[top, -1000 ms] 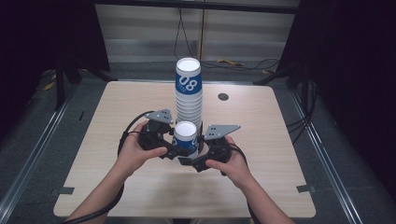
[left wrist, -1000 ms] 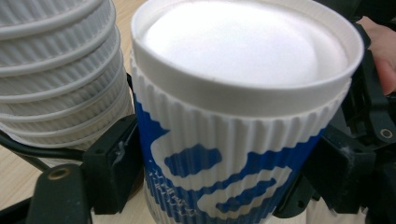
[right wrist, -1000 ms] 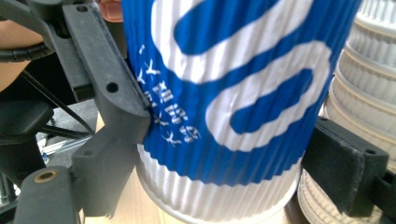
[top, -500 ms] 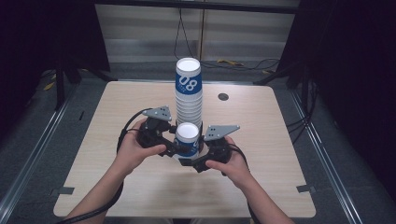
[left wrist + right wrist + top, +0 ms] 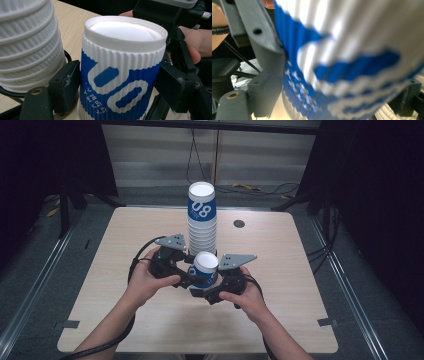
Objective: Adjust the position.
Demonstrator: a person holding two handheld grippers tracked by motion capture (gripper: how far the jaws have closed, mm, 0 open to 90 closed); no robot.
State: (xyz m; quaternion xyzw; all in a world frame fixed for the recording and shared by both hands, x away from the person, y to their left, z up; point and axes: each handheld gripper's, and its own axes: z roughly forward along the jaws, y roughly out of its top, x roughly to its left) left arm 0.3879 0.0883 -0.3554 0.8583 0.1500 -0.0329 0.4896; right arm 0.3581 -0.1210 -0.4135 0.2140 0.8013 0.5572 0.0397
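Both grippers meet at the cup [image 5: 205, 268], upside down just before the stack [image 5: 202, 217]. Left gripper [image 5: 186, 274] has just been closing and now clamps it; right gripper [image 5: 206, 288] grips too, ready for lifting.

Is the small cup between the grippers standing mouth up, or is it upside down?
Upside down. The cup shows its closed, recessed base on top in the left gripper view, and its printed digits read inverted.
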